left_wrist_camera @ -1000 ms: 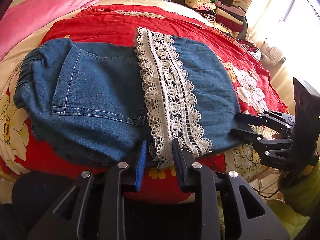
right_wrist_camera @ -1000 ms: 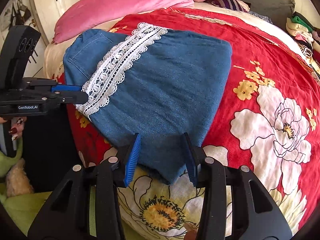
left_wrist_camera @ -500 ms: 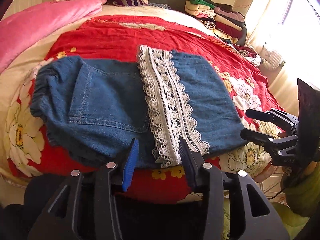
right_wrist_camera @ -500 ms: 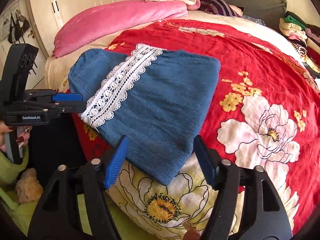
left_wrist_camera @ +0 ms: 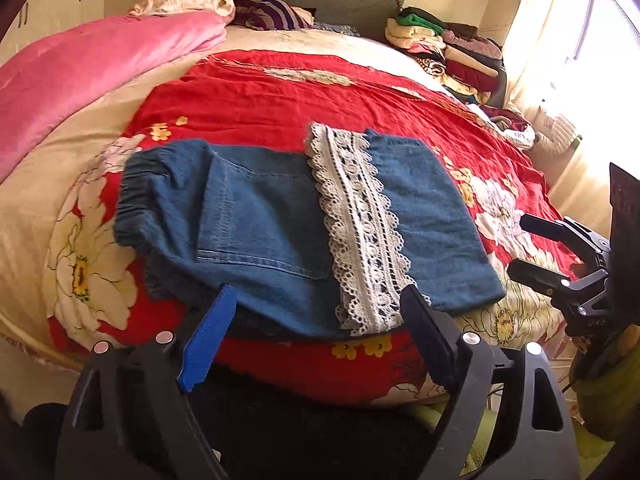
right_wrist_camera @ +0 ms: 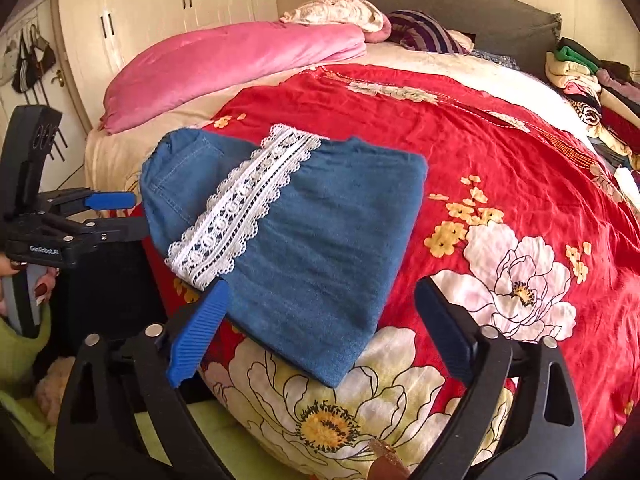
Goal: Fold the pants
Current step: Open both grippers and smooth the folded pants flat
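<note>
Near the front edge of the bed with its red flowered quilt cover (left_wrist_camera: 280, 92), the blue denim pants with a white lace hem band (left_wrist_camera: 288, 232) are lying folded into a compact block, the leg doubled over so that the lace band (left_wrist_camera: 360, 232) is sitting across the middle and the elastic waistband (left_wrist_camera: 132, 200) is pointing toward the pink quilt (left_wrist_camera: 80, 80). That placement is keeping the bundle within easy reach of both tools while the soft cover is supporting it flat.

The left gripper (left_wrist_camera: 320, 320) is hovering just in front of the near edge by the lace end, its blue-padded fingers (left_wrist_camera: 208, 332) spread wide and gripping nothing. The right gripper (right_wrist_camera: 320, 320) is hanging near the corner of the folded end, its fingers (right_wrist_camera: 198, 330) likewise splayed far apart and empty; no pad is touching the cloth as far as I can tell. Both are standing clear, which suggests the fold is being left to settle, or judged for neatness.

The bundle is looking fairly tidy, so the task is probably close to finished. One more halving, bringing the waistband over the lace, might still be intended; thick layered denim would be resisting a tight crease there, and the lace edge could be catching on a pad.

A stack of folded clothes (left_wrist_camera: 440, 40) is sitting well apart at the far side of the bed.
</note>
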Tool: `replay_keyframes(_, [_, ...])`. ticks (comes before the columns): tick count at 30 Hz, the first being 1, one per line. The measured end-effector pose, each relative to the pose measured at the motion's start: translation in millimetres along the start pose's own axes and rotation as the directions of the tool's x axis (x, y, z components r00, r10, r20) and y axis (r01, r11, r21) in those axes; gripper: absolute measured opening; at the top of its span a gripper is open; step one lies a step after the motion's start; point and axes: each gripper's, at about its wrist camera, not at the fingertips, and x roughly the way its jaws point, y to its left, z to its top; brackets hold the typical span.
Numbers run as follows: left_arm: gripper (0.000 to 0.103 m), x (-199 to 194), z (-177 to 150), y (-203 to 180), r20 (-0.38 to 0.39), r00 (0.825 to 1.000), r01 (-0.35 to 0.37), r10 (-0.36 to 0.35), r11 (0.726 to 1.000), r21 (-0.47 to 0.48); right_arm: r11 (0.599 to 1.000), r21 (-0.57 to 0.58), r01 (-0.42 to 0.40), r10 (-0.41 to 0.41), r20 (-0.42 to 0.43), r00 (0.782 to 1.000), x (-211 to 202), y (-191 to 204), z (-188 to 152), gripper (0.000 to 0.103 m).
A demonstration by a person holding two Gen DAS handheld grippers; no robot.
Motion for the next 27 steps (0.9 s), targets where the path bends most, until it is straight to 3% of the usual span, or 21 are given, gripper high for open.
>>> replay_keyframes(7, [0.098,-11.8,1.6,15.2,0.017,0.999,-0.027,0.027,0.999,-0.025,1.000,0.007,-0.014,0.014,0.024,1.000,-4.7,1.6,11.4,0.094])
replay_keyframes(14, [0.098,-29.1,2.7,44.6,0.052,0.996,-0.068,0.073,0.994,-0.088,0.999,-0.012,-0.040,0.041,0.055,0.998,-8.4,6.1,32.2,0.094])
replay_keyframes(27, [0.098,-29.9,-6.6,91.4,0.026,0.995,-0.086,0.093,0.974,-0.212,0.992,-0.094,-0.082,0.090,0.086,0.992,3.8,33.8,81.8,0.094])
